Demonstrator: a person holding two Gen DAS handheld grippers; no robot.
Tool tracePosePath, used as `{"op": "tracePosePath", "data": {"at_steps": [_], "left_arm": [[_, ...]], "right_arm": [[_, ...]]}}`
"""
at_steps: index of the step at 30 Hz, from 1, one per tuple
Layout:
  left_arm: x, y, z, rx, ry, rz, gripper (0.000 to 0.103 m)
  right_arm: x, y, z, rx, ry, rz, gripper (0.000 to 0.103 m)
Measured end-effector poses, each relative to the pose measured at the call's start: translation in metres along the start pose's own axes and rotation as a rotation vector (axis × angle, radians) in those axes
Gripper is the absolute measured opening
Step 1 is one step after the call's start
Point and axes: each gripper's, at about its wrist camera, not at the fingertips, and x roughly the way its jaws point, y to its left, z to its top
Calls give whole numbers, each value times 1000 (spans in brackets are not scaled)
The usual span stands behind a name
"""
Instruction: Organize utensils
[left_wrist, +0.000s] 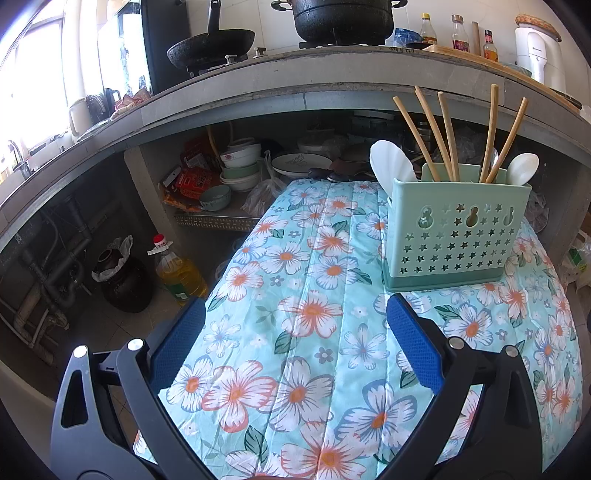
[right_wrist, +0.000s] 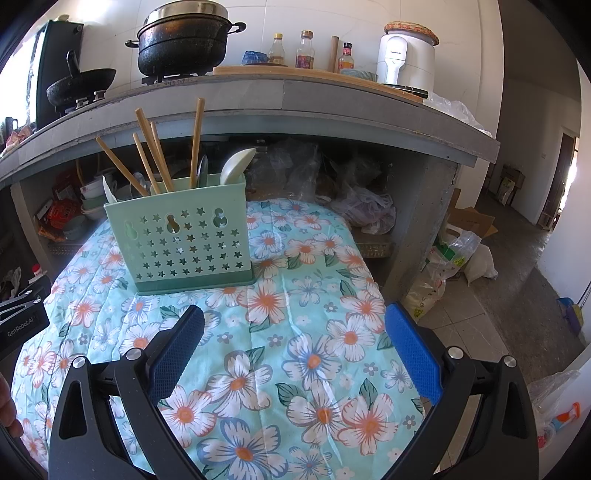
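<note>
Left wrist view: a mint green utensil holder stands upright toward the far right corner of the table, both hand-held grippers empty.

The left hand-held gripper hangs released over the flowered tablecloth, blue pads wide apart, the holder just beyond its right pad. In the holder stand wooden chopsticks and white spoons, leaning. In the right wrist view the right hand-held gripper is likewise spread and empty, near the table's middle, with the holder ahead to its left.
</note>
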Motion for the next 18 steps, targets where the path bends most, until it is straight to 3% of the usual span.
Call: {"op": "tracePosePath", "data": {"at_steps": [18], "left_arm": [[0, 0, 0, -1, 2, -2, 94]], "right_arm": [[0, 0, 0, 1, -1, 2, 95]]}}
